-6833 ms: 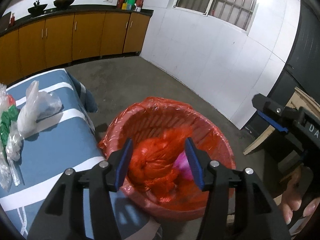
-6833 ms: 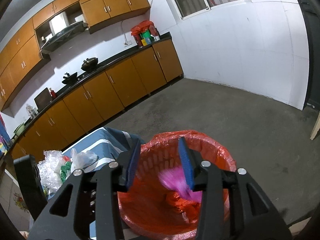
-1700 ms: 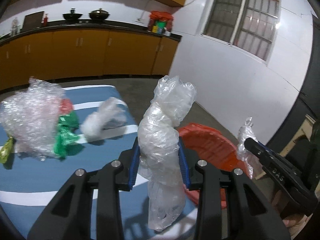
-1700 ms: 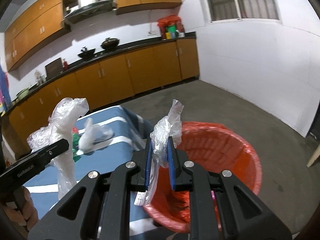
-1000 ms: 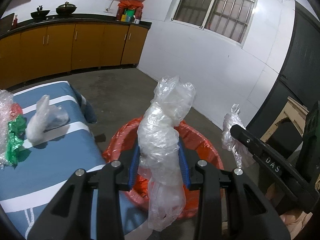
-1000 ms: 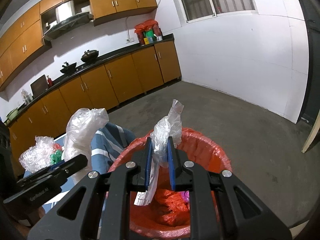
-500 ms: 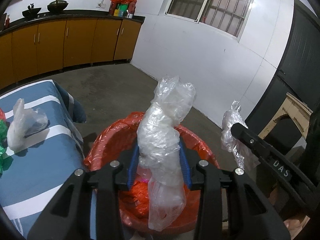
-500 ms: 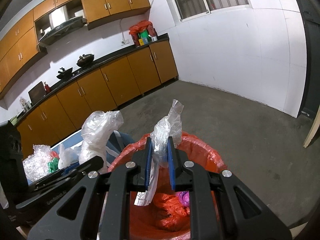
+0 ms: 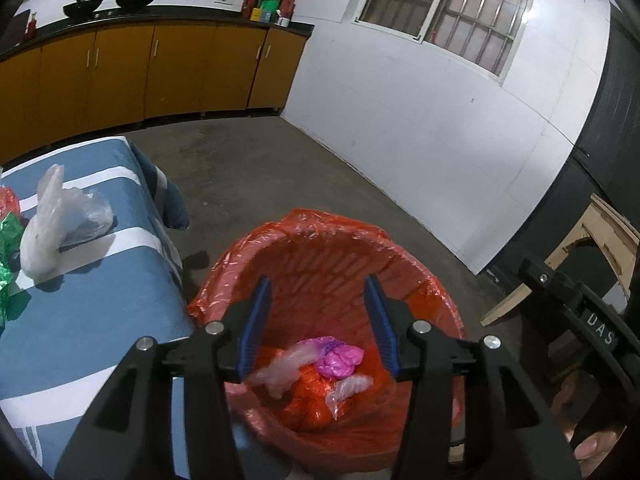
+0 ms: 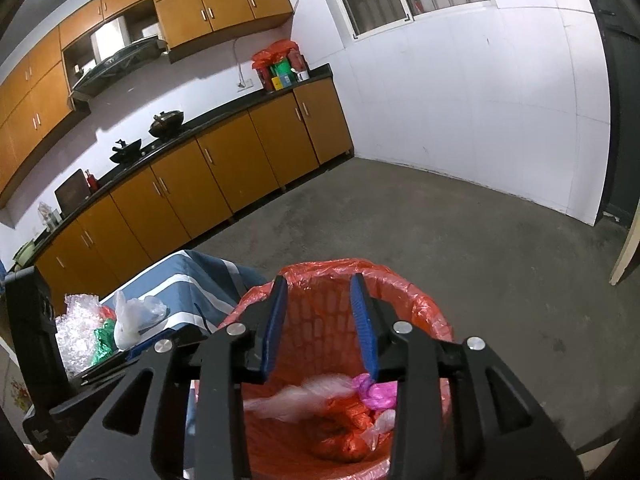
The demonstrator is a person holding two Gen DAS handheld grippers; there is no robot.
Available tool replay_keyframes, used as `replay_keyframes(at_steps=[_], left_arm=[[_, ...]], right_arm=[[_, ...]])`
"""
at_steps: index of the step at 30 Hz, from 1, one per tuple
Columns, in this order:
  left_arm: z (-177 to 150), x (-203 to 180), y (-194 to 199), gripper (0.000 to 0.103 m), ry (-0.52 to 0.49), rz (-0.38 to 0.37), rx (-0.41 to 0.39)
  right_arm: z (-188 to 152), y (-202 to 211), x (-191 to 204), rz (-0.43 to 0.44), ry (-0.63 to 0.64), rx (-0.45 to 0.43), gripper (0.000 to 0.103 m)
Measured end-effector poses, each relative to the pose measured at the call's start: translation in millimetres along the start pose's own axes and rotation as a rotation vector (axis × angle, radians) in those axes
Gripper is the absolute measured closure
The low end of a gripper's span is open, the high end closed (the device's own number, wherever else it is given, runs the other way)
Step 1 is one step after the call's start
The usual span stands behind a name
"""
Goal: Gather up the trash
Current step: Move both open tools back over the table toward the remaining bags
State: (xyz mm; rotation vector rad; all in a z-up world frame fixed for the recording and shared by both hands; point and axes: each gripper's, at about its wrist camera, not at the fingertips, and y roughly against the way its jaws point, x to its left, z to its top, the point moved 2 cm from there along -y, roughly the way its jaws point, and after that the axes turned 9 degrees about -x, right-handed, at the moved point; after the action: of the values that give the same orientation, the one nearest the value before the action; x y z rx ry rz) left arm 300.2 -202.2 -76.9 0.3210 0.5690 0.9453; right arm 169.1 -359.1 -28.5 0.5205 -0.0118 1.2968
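A red basket lined with a red bag (image 9: 404, 256) (image 10: 416, 296) stands on the floor beside the table. Inside lie red and pink bags, a clear bubble-wrap bag (image 9: 288, 368) (image 10: 296, 396) and a small clear wrapper (image 9: 348, 388) (image 10: 380, 420). My left gripper (image 9: 316, 316) is open and empty above the basket. My right gripper (image 10: 320, 320) is open and empty above it too. On the blue striped table (image 9: 92, 312) lie a white plastic bag (image 9: 52, 224) (image 10: 128, 316), green foil (image 9: 8, 240) and bubble wrap (image 10: 76, 332).
Orange kitchen cabinets (image 9: 120, 68) line the far wall. A white wall (image 9: 440, 120) with a barred window is on the right. Wooden boards (image 9: 592, 240) lean at the right. The right gripper's body (image 9: 580, 320) is at the right edge.
Both grippers have opened over the basket. The clear bubble-wrap bag has dropped from the left one and the small wrapper from the right one; both now lie in the basket.
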Motion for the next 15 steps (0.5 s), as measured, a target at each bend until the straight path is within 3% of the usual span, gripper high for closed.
replay_keyframes(at_steps=[6, 11, 15], left_arm=[[1, 12, 17, 0.050, -0.014, 0.047, -0.044], [-1, 35, 43, 0.046, -0.033, 0.140, -0.099], [-3, 64, 71, 0.041, -0.028, 0.230, -0.147]], right_arm=[[1, 3, 12, 0.001, 0.053, -0.009, 0.068], [1, 4, 34, 0.007, 0.105, -0.031, 0.041], [-2, 1, 55, 0.030, 0.154, -0.041, 0.037]])
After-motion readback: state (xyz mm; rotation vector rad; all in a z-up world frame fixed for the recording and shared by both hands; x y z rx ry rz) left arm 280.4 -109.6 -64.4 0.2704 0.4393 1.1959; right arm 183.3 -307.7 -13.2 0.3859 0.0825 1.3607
